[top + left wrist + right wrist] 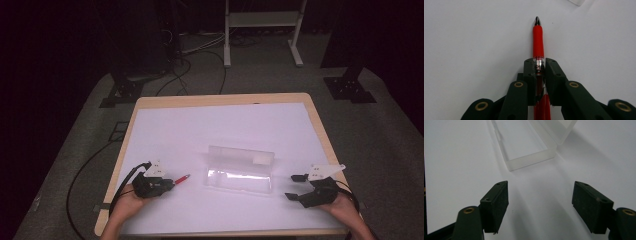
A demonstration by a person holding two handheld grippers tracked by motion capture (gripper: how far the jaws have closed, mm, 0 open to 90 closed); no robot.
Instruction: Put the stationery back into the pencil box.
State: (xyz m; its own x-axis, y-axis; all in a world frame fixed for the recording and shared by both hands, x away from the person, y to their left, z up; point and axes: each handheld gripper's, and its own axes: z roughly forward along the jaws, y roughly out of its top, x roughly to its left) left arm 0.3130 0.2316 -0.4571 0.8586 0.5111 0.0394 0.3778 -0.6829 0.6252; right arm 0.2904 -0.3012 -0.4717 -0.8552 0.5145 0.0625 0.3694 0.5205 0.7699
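Red pen (538, 42) pinched in the left gripper (170, 184), jaws clamped on the clear barrel just behind the rubber sleeve, metal tip poking out ahead, low over the white desk (165, 130). Looks light and stiff, but round and glossy, so likely to roll or swivel in a grip that narrow; probably safer pinched on the rubber sleeve. Right gripper (540, 206) spread wide with nothing between the jaws, parked just short of the open clear plastic case (239, 179). Case looks thin and slidey, worth steadying by a long wall.
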